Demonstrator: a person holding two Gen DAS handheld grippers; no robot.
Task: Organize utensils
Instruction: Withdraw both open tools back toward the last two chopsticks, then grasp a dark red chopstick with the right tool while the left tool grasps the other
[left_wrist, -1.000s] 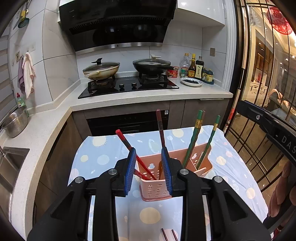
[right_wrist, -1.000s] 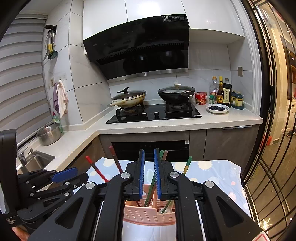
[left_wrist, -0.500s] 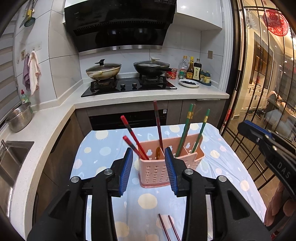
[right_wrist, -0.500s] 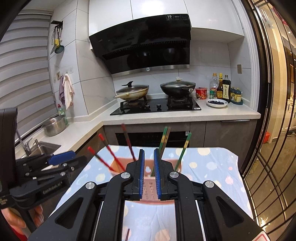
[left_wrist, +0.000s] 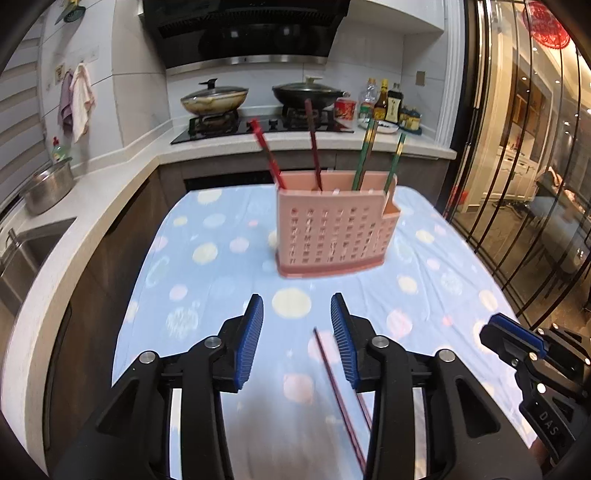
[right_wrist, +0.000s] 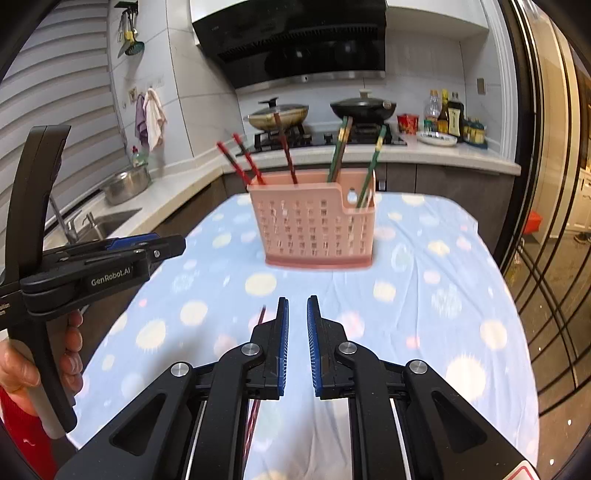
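Chopsticks (left_wrist: 341, 400) lying loose on the surface (left_wrist: 221, 280), dark red pair, running toward the camera between and under the left tongs (left_wrist: 297, 339); only one stick is reading clearly, the second is half hidden by the right pad (left_wrist: 341, 341). Same pair is showing in the right wrist view (right_wrist: 258, 325), poking out just left of the right tongs (right_wrist: 297, 345), mostly blocked by the tong body.

Pink holder (left_wrist: 336, 229) standing upright on the surface, further back, well apart from the loose pair. Red chopsticks (right_wrist: 240, 162) are leaning out of its left side, a dark red one (left_wrist: 314, 144) sitting near the middle, green ones (left_wrist: 364, 155) sticking up on the right. Exact compartments are hard to tell, frames are motion-blurred.

Left tongs are spread wide, gripping nothing, hovering above the dotted blue cloth. Right tongs are standing at a narrow gap, nothing between the pads (right_wrist: 282, 343).

Person's hand (right_wrist: 22, 365) is gripping the left handle. Behind: stove (left_wrist: 258, 123) carrying two lidded pans, sink (right_wrist: 99, 218) on the left.
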